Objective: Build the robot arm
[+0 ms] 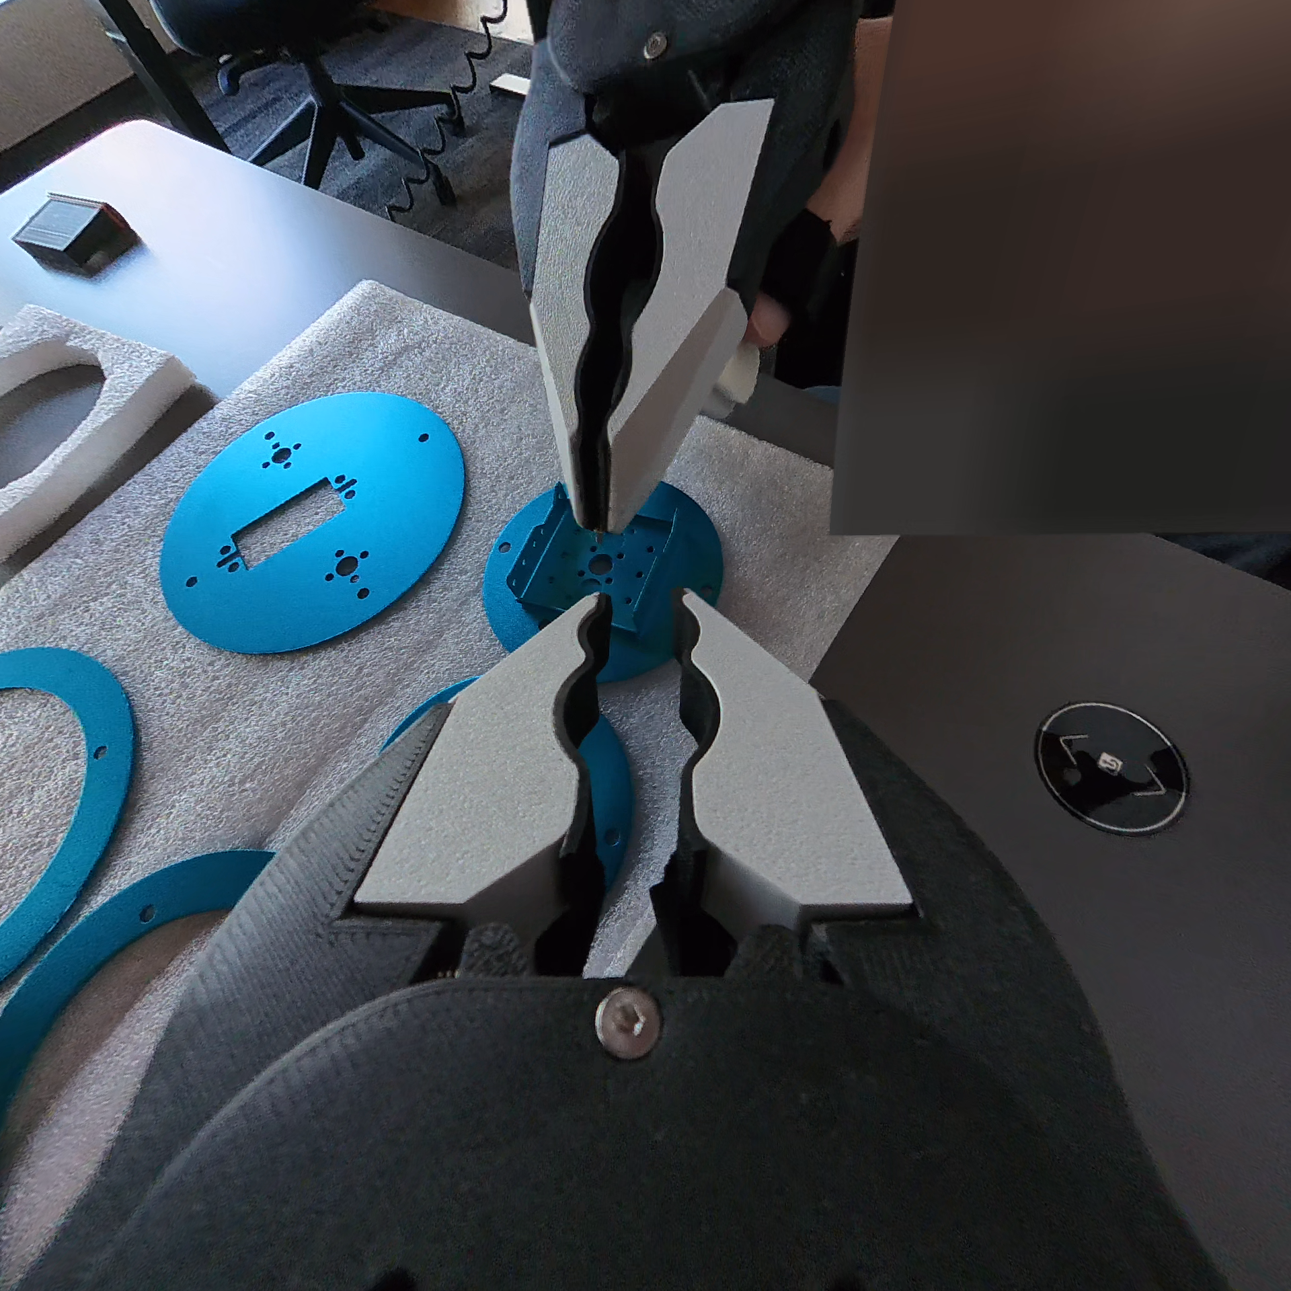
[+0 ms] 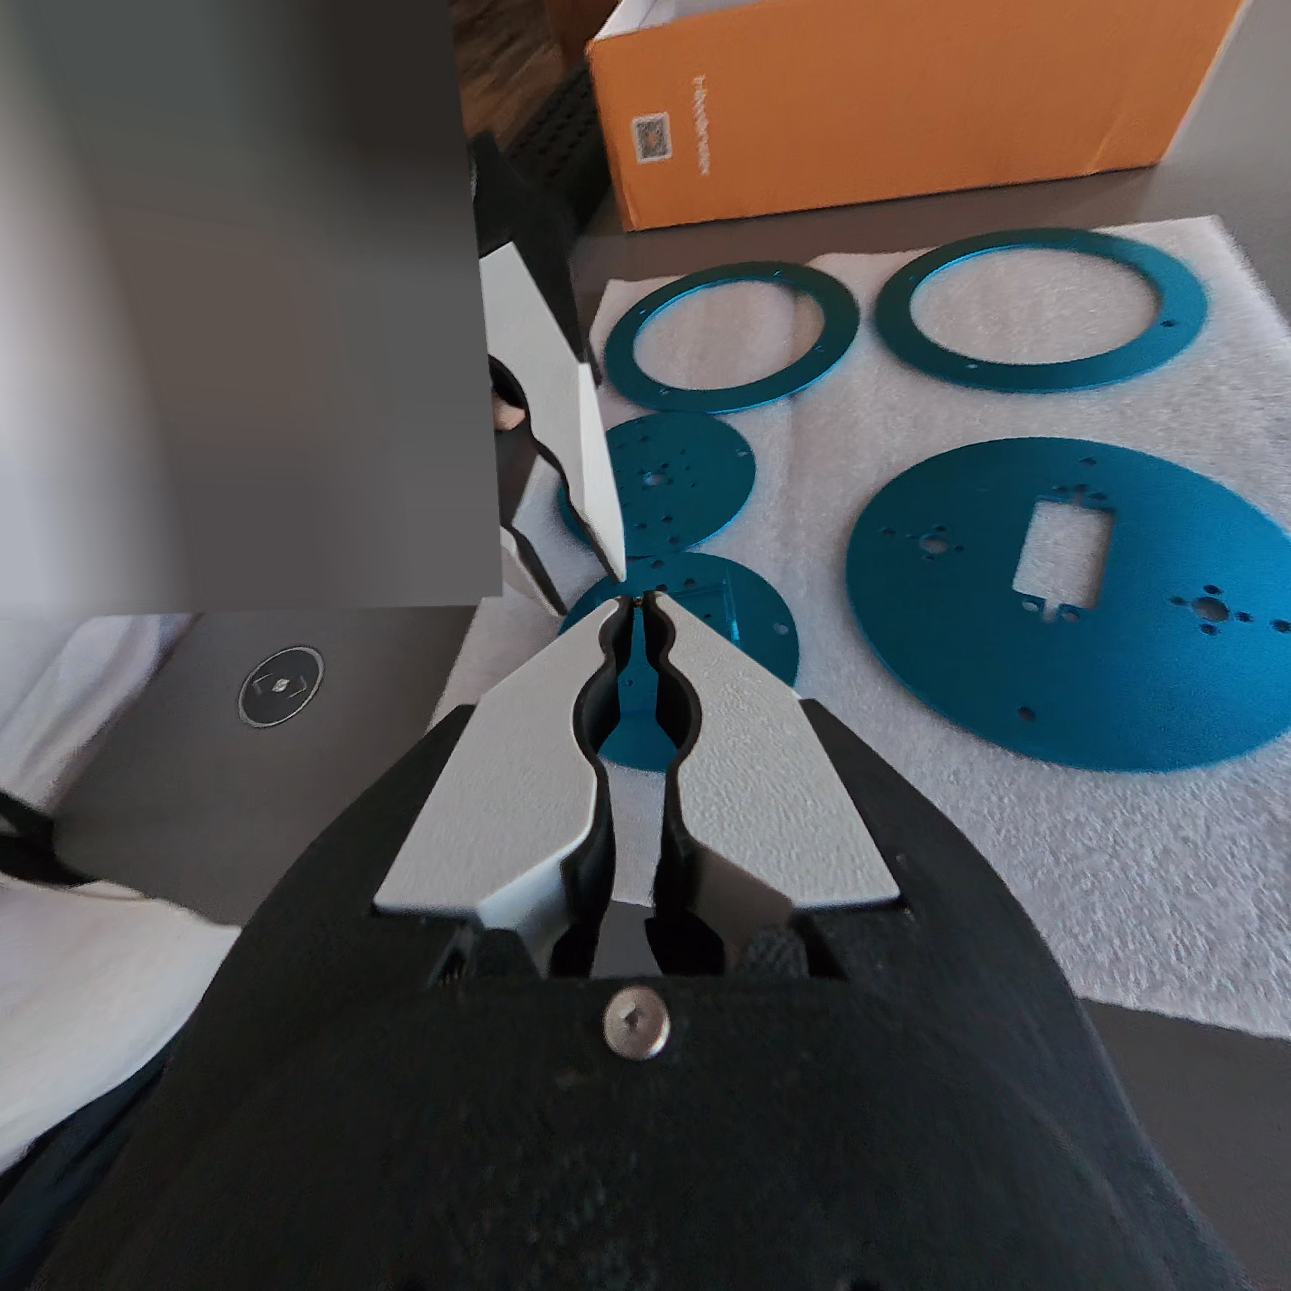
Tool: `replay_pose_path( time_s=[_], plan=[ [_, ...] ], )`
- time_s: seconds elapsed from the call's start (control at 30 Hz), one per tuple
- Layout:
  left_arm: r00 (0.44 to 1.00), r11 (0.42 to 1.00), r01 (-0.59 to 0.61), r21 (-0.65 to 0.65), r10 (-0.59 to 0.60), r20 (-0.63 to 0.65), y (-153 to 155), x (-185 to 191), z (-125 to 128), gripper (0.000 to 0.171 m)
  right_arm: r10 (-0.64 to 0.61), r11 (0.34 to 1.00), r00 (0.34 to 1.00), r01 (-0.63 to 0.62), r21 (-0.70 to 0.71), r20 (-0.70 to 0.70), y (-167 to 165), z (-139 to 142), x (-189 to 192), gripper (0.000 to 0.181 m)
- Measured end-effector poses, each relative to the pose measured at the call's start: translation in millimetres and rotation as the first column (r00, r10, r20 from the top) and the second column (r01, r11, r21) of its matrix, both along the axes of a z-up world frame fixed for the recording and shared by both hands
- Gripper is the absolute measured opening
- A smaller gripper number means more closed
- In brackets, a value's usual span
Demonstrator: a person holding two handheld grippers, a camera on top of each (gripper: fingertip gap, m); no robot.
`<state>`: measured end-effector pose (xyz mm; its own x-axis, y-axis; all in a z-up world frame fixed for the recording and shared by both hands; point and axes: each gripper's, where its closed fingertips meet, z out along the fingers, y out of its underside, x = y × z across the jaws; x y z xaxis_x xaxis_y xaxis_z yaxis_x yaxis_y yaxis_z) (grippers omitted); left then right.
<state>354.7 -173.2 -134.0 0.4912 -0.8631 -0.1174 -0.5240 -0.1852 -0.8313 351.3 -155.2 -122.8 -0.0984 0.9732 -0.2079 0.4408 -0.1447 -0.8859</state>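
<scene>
The right gripper (image 2: 634,599) pinches a tiny dark thing, maybe a screw, just above the blue bracket (image 1: 594,566) on the small blue disc (image 1: 688,531). The left gripper (image 1: 643,595) waits open beside it. Go slowly and straight, or the tiny part may slip onto the white foam sheet (image 2: 908,824).

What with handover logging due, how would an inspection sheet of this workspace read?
Surface: dark grey table under white foam sheet.
Parts: blue slotted disc; blue rings; small blue disc; U-bracket on second small disc.
Clutter: small black box, foam insert.
Grippers: left gripper open beside U-bracket; right gripper shut on tiny part above it.
Cables: coiled black cable beyond table.
Surroundings: office chair, orange cardboard box.
</scene>
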Motion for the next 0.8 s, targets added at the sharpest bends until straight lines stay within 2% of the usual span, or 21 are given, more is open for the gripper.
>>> replay_pose_path(
  time_s=[0.17,0.3,0.5,0.8],
  plan=[
    [0.999,0.999,-0.029,-0.032,0.030,0.040,-2.5,-3.4,4.4,0.017,0.156,0.983,0.986,-0.150,-0.102,0.053,-3.9,2.4,-3.3,0.001],
    [0.996,0.997,-0.067,-0.044,0.069,0.048,-5.9,-9.5,5.9,0.018,0.231,0.948,0.972,-0.216,-0.233,0.037,-5.0,7.2,-6.6,0.001],
    [0.992,0.993,-0.104,-0.058,0.108,0.072,-8.3,-21.1,6.3,0.017,0.226,0.912,0.974,-0.204,-0.356,0.022,-3.4,5.1,-11.3,0.001],
    [0.989,0.991,-0.109,-0.083,0.116,0.087,-7.8,-24.4,6.2,0.018,0.260,0.919,0.953,-0.196,-0.343,0.154,-9.8,-13.7,-8.0,0.001]
  ],
)
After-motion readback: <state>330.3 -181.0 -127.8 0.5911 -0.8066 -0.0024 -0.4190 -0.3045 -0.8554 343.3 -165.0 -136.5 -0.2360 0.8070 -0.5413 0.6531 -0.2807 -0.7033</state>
